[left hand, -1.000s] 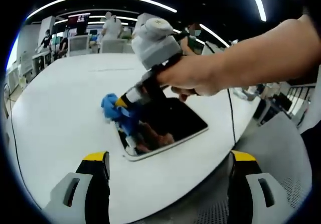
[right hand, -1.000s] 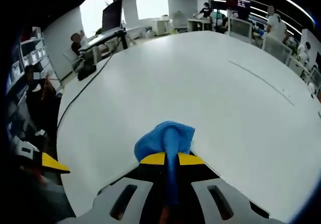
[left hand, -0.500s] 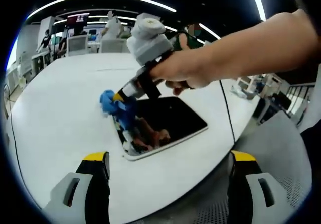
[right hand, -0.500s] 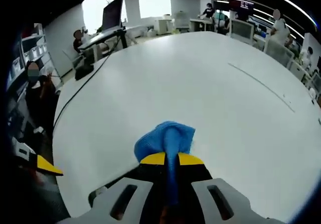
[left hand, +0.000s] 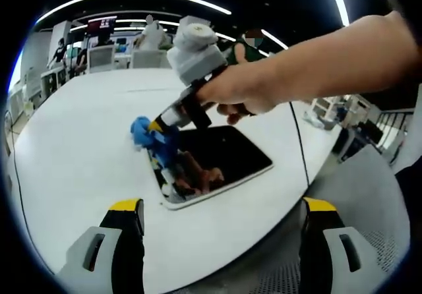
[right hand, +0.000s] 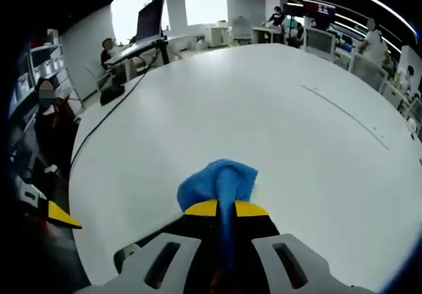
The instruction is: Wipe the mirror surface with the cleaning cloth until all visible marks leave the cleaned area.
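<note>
In the left gripper view, the left gripper (left hand: pixel 221 225) hangs with jaws spread wide over the white table (left hand: pixel 79 136). Beyond it the blue cloth (left hand: pixel 153 139), pinched in the right gripper (left hand: pixel 160 128), presses on the mirror (left hand: pixel 217 159)'s far-left corner. A hand (left hand: pixel 241 96) overhangs the mirror, which lies flat, its long axis running toward the right. A black cable (left hand: pixel 300 149) crosses the table at the right.
</note>
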### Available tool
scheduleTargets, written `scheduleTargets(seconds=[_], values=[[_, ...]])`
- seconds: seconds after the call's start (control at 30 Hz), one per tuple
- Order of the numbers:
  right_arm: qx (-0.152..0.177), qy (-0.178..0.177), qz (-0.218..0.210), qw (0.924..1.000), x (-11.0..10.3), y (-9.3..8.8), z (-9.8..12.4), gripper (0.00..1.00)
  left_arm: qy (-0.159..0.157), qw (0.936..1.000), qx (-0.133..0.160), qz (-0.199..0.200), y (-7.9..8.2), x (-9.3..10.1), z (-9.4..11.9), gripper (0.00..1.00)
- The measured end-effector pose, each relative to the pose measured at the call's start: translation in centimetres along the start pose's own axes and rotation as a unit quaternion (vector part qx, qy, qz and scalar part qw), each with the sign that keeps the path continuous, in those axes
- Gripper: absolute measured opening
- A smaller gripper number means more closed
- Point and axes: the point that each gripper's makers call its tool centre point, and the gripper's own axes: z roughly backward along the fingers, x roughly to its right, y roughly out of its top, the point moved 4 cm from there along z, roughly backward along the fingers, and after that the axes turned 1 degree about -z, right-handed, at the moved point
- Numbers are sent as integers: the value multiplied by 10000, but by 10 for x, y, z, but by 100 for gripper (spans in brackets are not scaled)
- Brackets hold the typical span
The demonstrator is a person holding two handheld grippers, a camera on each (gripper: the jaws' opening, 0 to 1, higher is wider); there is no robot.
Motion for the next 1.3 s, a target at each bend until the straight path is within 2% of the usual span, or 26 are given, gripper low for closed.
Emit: scheduleTargets(seconds=[1.3], values=[[-194,-40,66,9998,21,-17,18,2,-1,10000,-90,-14,-2,0,-1,99]])
